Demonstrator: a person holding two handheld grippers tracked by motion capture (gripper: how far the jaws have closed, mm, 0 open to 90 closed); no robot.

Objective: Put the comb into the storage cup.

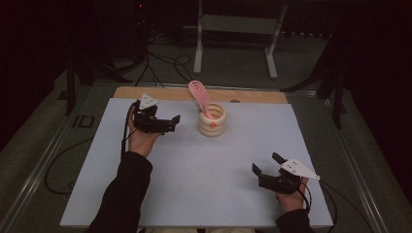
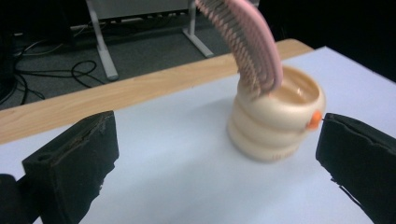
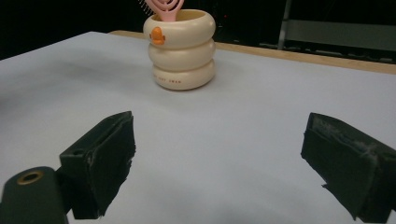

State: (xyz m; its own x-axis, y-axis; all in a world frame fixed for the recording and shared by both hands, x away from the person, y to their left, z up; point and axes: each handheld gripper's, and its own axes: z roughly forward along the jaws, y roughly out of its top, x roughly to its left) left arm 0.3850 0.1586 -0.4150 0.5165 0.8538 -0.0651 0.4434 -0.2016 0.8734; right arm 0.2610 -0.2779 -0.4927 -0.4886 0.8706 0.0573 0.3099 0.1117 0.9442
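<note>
A cream ribbed cup (image 1: 212,121) stands upright at the far middle of the white board, and a pink slotted hairbrush (image 1: 200,95) leans out of it toward the back left. My left gripper (image 1: 175,121) hovers to the cup's left, pointing at it, open and empty. In the left gripper view the cup (image 2: 275,126) with the brush (image 2: 254,42) sits beyond the wide-apart jaws of the left gripper (image 2: 219,140), near the right one. My right gripper (image 1: 266,163) rests near the front right, open. The right gripper view shows the cup (image 3: 182,51) and brush (image 3: 163,7) far ahead of the right gripper (image 3: 219,140).
The white board (image 1: 194,174) covers the table, with a wooden strip (image 1: 165,93) along its far edge. Behind the table, a white frame's legs (image 1: 199,43) and loose cables (image 1: 160,63) lie on the dark floor.
</note>
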